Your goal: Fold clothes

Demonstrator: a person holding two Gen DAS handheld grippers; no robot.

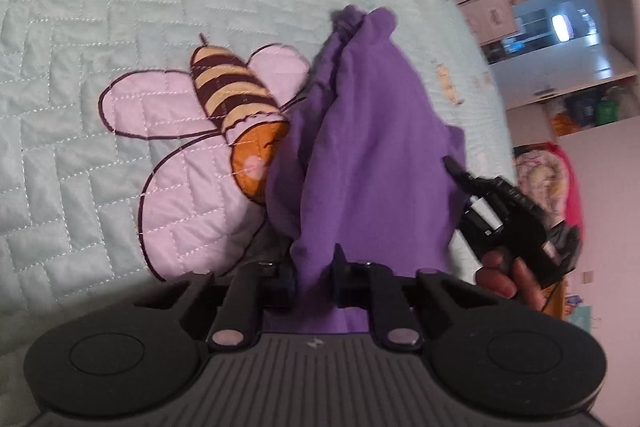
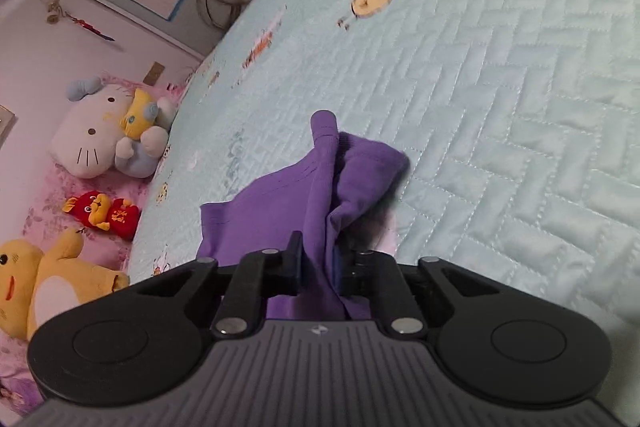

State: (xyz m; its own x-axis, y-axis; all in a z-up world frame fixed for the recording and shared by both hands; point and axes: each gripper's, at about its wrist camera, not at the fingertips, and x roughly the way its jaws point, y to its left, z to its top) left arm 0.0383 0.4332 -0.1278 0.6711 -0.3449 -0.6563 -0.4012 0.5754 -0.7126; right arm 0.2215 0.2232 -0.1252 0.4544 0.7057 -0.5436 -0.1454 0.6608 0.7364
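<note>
Above a quilted bed cover [image 1: 120, 7], both claws hold up one purple garment [image 1: 360, 131]. From the left wrist view, the left claw [image 1: 316, 277] has its two fingers drawn in tight on a bunched edge of the cloth, which runs down between them and rises away from the camera in long folds to a gathered tip. Behind the cloth, on the pale green cover, lies a stitched bee [image 1: 224, 107] with brown and yellow stripes and lilac wings; the garment hides part of its orange head. To the right of the cloth in the same view the right claw [image 1: 452, 163] reaches in, carried by a hand [image 1: 508, 279] whose fingers wrap its black handle.

From the right wrist view, the right claw [image 2: 320, 267] is likewise closed on a fold of the purple garment [image 2: 332, 187], with cloth pinched between the fingers. The fabric hangs crumpled beyond them, one narrow end sticking upward. Left of the bed's edge sit a white cat plush [image 2: 96, 131], a small red toy [image 2: 100, 213] and a yellow plush [image 2: 48, 279].
</note>
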